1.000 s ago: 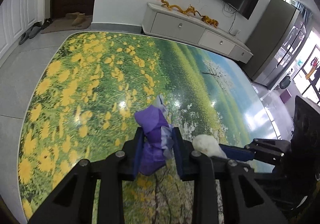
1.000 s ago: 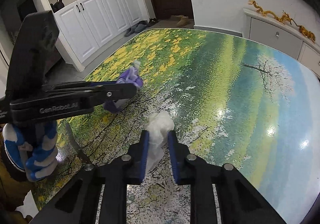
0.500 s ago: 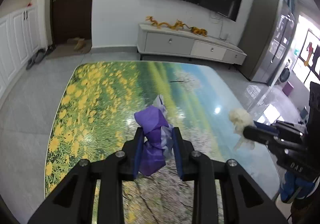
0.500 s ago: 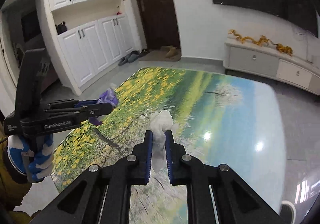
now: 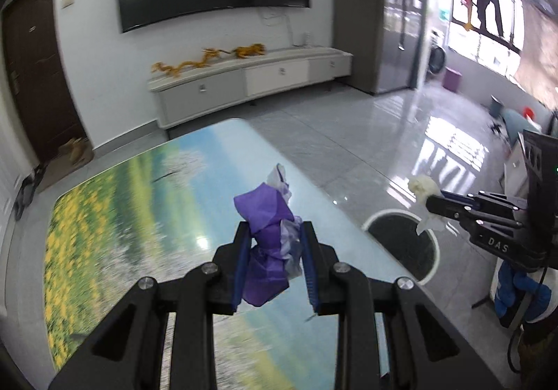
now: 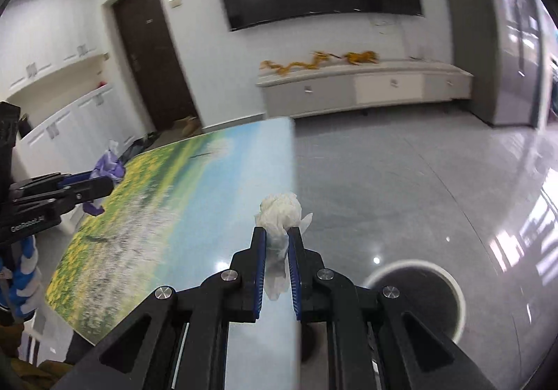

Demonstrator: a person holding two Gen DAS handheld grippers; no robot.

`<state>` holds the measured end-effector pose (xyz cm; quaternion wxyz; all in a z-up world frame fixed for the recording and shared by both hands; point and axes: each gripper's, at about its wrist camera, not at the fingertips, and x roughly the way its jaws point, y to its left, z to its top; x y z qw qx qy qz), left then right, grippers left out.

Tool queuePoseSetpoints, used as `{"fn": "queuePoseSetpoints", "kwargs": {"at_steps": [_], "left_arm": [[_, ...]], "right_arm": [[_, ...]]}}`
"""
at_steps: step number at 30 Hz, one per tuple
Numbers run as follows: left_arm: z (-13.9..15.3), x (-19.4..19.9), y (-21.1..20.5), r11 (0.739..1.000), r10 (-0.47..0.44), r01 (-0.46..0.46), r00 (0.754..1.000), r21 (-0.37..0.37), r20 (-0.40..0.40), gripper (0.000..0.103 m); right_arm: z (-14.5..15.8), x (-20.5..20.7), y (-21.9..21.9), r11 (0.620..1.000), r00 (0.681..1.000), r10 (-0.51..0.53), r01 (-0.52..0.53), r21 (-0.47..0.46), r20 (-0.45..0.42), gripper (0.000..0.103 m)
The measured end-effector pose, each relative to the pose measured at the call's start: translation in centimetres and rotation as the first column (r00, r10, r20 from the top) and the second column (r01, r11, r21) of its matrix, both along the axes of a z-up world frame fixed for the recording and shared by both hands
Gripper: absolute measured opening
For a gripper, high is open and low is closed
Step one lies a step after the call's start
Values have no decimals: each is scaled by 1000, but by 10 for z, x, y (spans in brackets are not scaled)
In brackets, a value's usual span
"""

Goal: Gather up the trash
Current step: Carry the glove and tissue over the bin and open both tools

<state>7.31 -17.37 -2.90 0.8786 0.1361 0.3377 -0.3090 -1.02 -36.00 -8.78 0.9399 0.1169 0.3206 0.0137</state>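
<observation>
My left gripper (image 5: 275,243) is shut on a crumpled purple wrapper (image 5: 266,233) and holds it above the table's right part. My right gripper (image 6: 277,250) is shut on a white tissue wad (image 6: 280,212), held over the table's right edge. A round bin (image 5: 404,247) with a white rim and dark inside stands on the floor just right of the table; in the right wrist view the bin (image 6: 418,299) is low right of my fingers. The right gripper with the tissue (image 5: 423,186) hangs above the bin. The left gripper (image 6: 87,186) shows at far left.
The table (image 5: 139,208) has a glossy flower-meadow print top. Shiny grey floor tiles (image 5: 348,145) lie right of it. A white TV cabinet (image 5: 244,83) and a wall TV are behind; a dark door (image 6: 153,65) and white cupboards stand at left.
Both grippers have lifted off the table with their trash and swung right, toward the table's edge. The bin has come into view below the right gripper.
</observation>
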Motion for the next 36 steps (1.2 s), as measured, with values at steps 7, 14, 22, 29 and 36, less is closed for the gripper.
{"fn": "queuePoseSetpoints", "kwargs": {"at_steps": [7, 14, 22, 29, 36], "left_arm": [[-27, -12, -102, 986, -147, 151, 987, 73, -57, 27], [-61, -8, -181, 966, -223, 240, 962, 97, -159, 28], [-107, 14, -248, 959, -265, 285, 895, 4, -359, 49], [-112, 20, -252, 965, -253, 262, 888, -30, -383, 61], [-88, 13, -216, 977, -198, 210, 945, 19, -260, 61]], "right_arm": [[-45, -40, -85, 977, 977, -196, 202, 68, -84, 12], [-88, -44, -120, 955, 950, -255, 277, 110, -180, 12], [-126, -31, -148, 927, 912, -315, 355, 119, -263, 15], [-132, -31, -151, 918, 889, -354, 390, 72, -291, 45], [-102, -26, -130, 931, 905, -352, 364, 8, -237, 55]]}}
